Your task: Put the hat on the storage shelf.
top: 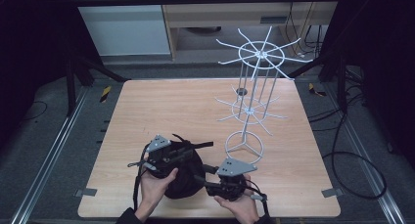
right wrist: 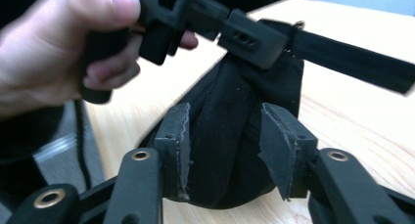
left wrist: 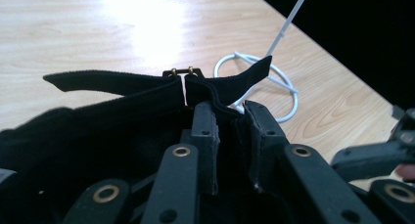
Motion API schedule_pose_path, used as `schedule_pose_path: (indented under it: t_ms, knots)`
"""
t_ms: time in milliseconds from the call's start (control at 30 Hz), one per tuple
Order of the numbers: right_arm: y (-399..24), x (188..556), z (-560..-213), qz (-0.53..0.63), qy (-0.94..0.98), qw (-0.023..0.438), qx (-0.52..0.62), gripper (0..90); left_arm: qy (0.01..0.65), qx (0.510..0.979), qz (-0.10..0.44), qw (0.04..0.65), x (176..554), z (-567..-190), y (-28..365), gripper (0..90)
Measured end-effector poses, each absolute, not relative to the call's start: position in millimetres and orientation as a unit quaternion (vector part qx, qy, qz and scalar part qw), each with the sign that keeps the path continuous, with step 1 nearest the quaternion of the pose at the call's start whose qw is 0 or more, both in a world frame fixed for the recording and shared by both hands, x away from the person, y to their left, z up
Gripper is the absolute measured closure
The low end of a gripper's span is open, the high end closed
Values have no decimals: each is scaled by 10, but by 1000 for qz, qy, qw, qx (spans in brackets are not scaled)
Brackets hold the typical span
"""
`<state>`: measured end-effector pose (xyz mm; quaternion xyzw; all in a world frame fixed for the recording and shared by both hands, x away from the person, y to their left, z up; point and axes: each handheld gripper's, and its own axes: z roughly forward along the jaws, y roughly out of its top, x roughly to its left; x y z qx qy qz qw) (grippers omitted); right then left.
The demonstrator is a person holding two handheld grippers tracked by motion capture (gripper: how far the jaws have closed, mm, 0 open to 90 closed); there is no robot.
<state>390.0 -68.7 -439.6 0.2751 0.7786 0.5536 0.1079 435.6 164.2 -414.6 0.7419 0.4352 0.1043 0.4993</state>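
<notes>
A black fabric cap lies near the table's front edge, between two hands. Its back strap with a small brass buckle stretches out to both sides. My left gripper is shut on the cap's rear edge just behind the buckle, with cloth pinched between its pads. In the high view the left gripper sits over the cap's top. My right gripper stands open around a hanging fold of the cap, and a gap shows at its right pad. It reaches in from the right.
A tall white wire rack with hooked arms on two tiers stands on the wooden table at the right, its ring base close to the cap. A small dark disc lies behind it. Black cables trail from both grippers.
</notes>
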Motion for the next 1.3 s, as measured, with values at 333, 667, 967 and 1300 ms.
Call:
schedule_pose_path:
  t_ms: [333, 667, 967, 1300]
  knots:
    - [-999, 3978, -4346, 566, 756, 134, 301, 481, 401, 726, 125, 544, 4230, -3805, 1811, 775]
    - [-953, 4012, -4428, 566, 764, 123, 284, 439, 368, 725, 128, 568, 4132, -3684, 1789, 785]
    - [-761, 4079, -4558, 572, 779, 72, 249, 685, 354, 735, 118, 566, 4135, -3726, 1727, 789]
    - [-704, 4036, -4503, 554, 792, 93, 239, 900, 347, 734, 117, 572, 4121, -3714, 1747, 791]
